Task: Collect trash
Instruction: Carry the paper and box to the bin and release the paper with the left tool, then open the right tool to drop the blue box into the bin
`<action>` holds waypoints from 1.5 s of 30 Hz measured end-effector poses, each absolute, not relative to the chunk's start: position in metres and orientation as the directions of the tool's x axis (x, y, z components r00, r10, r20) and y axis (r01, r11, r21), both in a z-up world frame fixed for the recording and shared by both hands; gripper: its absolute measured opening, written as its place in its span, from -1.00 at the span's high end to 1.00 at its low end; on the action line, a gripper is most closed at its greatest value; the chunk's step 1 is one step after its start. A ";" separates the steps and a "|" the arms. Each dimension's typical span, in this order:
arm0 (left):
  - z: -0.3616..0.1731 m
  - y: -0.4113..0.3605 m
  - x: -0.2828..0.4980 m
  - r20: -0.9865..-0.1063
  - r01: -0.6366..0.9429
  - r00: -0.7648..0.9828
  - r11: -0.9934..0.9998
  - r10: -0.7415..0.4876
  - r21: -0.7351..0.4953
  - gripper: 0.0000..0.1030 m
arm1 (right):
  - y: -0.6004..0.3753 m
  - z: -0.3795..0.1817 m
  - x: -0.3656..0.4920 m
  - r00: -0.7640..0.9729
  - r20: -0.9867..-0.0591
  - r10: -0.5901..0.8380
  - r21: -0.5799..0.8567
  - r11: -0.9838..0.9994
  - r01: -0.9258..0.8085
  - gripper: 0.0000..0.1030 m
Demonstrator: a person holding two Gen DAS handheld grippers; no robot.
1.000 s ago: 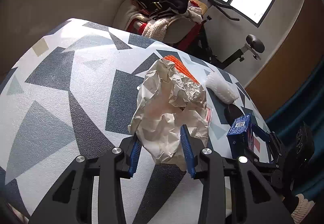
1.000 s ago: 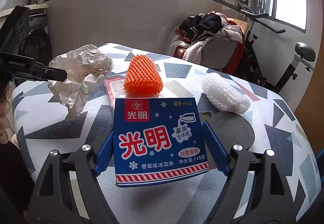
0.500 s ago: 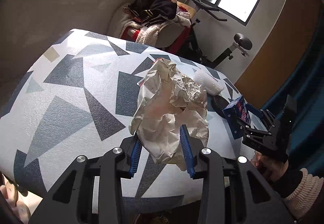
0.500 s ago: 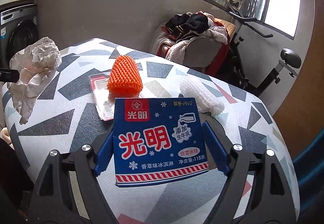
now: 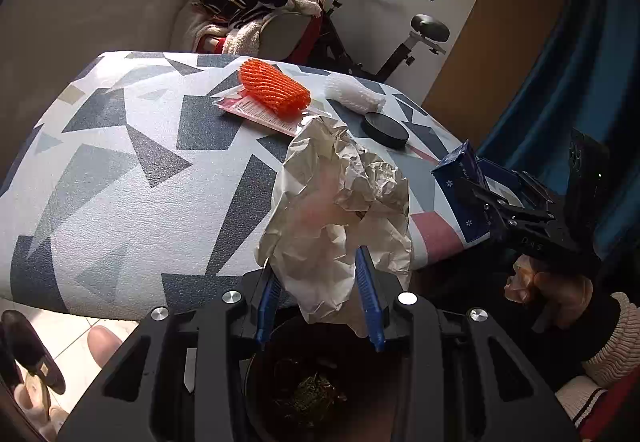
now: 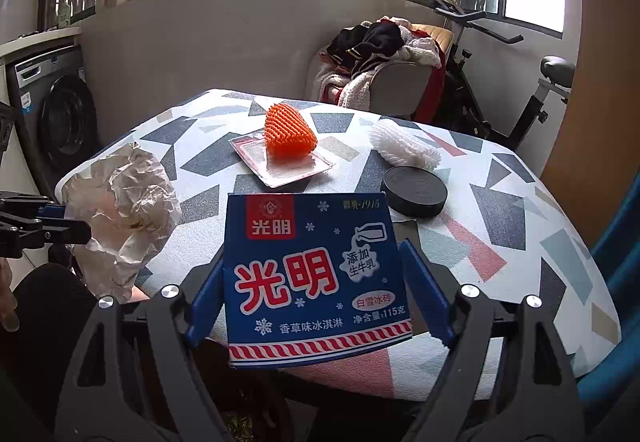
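Both our grippers hold trash at the table edge.
Our left gripper [image 5: 320, 306] clamps crumpled paper [image 5: 340, 210] above a dark bin [image 5: 320, 394]; our right gripper [image 6: 320, 306] grasps the blue ice-cream carton [image 6: 316, 278].

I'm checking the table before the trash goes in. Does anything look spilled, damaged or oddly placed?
Nothing is spilled. The orange foam net sits on the flat pink packet. The crumpled paper is in the left gripper, the blue carton undamaged in the right gripper.
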State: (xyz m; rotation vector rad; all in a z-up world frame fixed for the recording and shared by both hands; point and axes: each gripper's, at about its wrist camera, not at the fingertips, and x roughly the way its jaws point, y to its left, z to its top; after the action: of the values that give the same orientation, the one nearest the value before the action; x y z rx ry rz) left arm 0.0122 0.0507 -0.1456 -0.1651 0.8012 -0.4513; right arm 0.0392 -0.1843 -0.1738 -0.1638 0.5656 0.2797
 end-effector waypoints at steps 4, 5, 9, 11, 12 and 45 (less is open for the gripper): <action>-0.152 0.044 -0.009 -0.672 0.351 0.584 0.888 -0.456 -0.298 0.29 | -0.186 -0.177 0.020 0.810 -0.549 0.209 -0.091 0.948 -0.306 -0.57; -0.154 0.043 -0.012 -0.679 0.355 0.575 0.887 -0.456 -0.294 0.28 | -0.186 -0.178 0.016 0.811 -0.547 0.208 -0.094 0.947 -0.306 -0.57; -0.158 0.039 -0.020 -0.691 0.371 0.563 0.886 -0.453 -0.279 0.25 | -0.186 -0.181 0.004 0.811 -0.544 0.214 -0.096 0.945 -0.314 -0.57; -0.156 0.038 -0.021 -0.691 0.370 0.574 0.892 -0.440 -0.262 0.10 | -0.185 -0.182 0.001 0.809 -0.545 0.219 -0.096 0.943 -0.320 -0.57; -0.155 0.037 -0.022 -0.689 0.368 0.581 0.894 -0.435 -0.254 -0.02 | -0.184 -0.182 -0.001 0.808 -0.546 0.222 -0.096 0.941 -0.323 -0.57; -0.163 0.070 -0.020 -0.694 0.066 0.689 0.971 -0.210 -0.229 -0.88 | -0.103 -0.233 -0.034 0.616 -0.700 0.361 -0.184 0.742 -0.644 -0.59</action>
State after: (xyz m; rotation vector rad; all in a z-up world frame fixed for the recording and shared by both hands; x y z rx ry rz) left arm -0.0202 0.0705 -0.1627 -0.1919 0.7974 -0.1551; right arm -0.0343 -0.1027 -0.2332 -0.4478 0.6905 0.6015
